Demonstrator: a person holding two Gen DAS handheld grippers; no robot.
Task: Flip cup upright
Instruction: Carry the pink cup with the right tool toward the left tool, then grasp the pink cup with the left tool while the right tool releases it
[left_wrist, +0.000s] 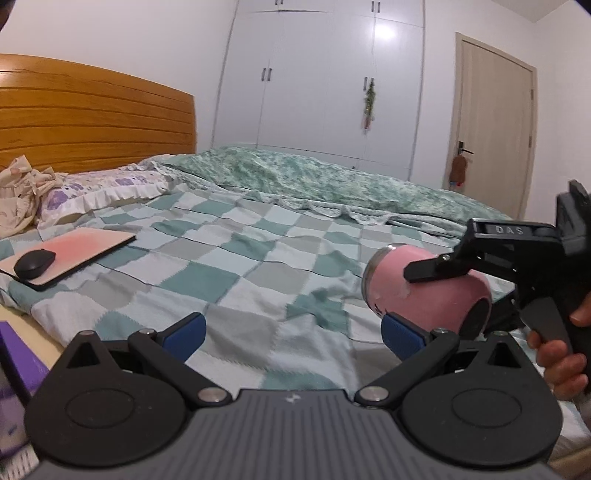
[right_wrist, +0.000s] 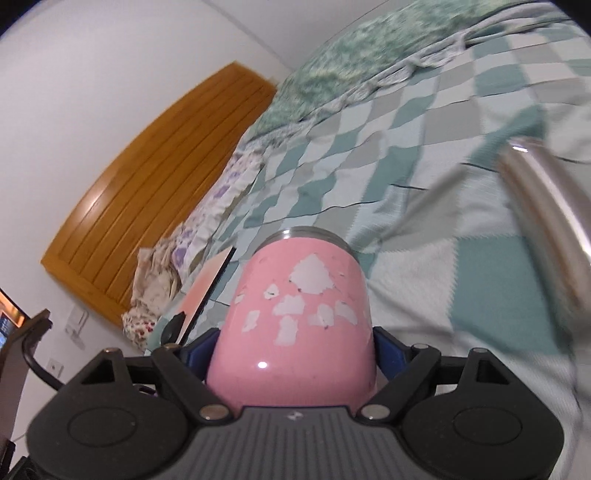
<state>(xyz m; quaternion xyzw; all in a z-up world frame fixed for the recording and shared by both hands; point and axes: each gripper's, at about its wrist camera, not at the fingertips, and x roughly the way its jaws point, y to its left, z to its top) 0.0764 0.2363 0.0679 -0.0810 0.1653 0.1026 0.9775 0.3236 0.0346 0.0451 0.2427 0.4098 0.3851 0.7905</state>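
A pink metal cup (right_wrist: 295, 321) with chipped paint and a steel rim sits between my right gripper's (right_wrist: 291, 350) blue pads, which are shut on its sides. In the left wrist view the cup (left_wrist: 424, 295) hangs tilted on its side above the bed at the right, rim pointing left, base toward the camera, held by the right gripper (left_wrist: 439, 295). My left gripper (left_wrist: 291, 332) is open and empty, low over the bedspread, its right pad just below the cup.
A checked green bedspread (left_wrist: 236, 280) covers the bed. A pink mouse pad (left_wrist: 74, 254) with a black mouse (left_wrist: 35, 264) lies at the left. Pillows and a wooden headboard (left_wrist: 92, 118) stand behind. A blurred steel object (right_wrist: 546, 206) shows at the right.
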